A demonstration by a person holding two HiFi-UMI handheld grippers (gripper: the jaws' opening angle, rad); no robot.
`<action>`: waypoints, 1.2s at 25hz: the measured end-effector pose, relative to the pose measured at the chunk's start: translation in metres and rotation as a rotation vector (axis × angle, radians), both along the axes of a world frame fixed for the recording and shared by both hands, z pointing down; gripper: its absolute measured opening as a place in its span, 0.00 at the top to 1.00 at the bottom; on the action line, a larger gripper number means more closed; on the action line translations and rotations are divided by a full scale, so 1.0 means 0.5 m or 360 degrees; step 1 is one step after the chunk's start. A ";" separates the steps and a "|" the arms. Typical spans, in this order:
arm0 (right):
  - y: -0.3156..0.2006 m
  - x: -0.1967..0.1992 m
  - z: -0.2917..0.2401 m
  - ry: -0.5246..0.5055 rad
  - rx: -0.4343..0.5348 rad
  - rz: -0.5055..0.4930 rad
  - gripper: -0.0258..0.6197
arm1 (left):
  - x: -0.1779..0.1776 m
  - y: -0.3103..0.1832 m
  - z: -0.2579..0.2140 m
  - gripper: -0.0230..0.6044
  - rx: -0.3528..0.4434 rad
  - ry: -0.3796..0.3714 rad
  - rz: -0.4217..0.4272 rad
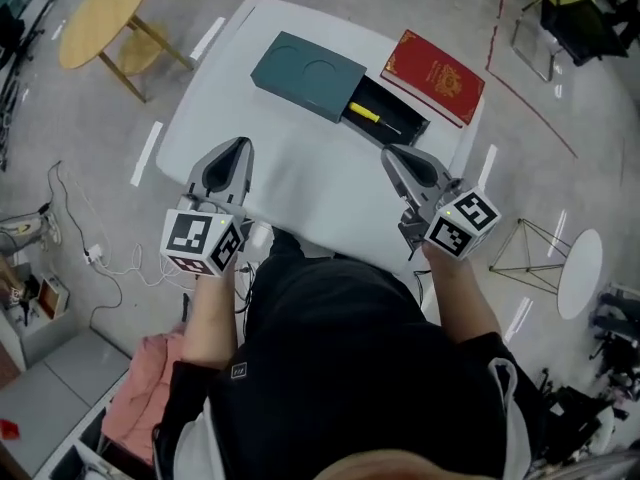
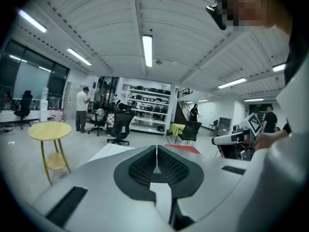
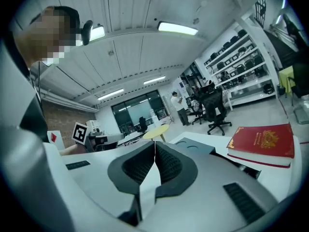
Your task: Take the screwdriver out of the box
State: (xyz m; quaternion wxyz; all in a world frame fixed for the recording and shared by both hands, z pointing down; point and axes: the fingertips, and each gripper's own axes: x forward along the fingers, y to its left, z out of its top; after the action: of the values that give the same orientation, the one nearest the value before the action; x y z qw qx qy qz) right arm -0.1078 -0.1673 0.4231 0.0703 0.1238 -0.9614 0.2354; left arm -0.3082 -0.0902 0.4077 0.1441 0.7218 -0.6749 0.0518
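Observation:
A dark teal box (image 1: 308,75) lies at the far side of the white table (image 1: 300,183), its lid slid to the left. In the open black end lies the screwdriver (image 1: 374,116), with a yellow handle. My left gripper (image 1: 241,144) hovers over the table's near left part, jaws shut and empty. My right gripper (image 1: 389,152) is shut too, empty, just short of the box's open end. The left gripper view shows its pads (image 2: 156,154) pressed together, with the right gripper (image 2: 236,138) off to the side. The right gripper view shows the box (image 3: 203,146); the screwdriver is hidden there.
A red book (image 1: 433,76) lies right of the box, touching its open end, and shows as the red book (image 3: 263,139) in the right gripper view. A yellow round side table (image 1: 100,13) stands far left. A small white round table (image 1: 580,270) and a wire stand (image 1: 530,253) stand right.

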 end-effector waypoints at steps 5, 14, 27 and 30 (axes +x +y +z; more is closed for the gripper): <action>0.001 -0.047 -0.009 0.0017 0.0043 0.0184 0.91 | -0.084 -0.033 -0.012 0.93 0.0019 -0.0177 0.0166; 0.017 -0.081 -0.006 0.0078 0.0067 0.0519 0.91 | -0.146 -0.074 0.032 0.93 0.0004 -0.0058 0.0454; -0.074 -0.029 0.050 0.0296 0.0079 0.0632 0.91 | -0.081 -0.223 0.048 0.93 0.0000 -0.0038 0.0671; -0.122 -0.010 0.060 0.0334 0.0119 0.0632 0.91 | -0.063 -0.266 0.055 0.93 -0.0013 -0.0037 0.0695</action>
State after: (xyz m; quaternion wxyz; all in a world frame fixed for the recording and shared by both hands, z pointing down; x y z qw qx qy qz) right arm -0.1130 -0.2282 0.4531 0.1177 0.3371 -0.9136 0.1947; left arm -0.3395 -0.2233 0.4354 0.1247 0.8496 -0.5040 0.0929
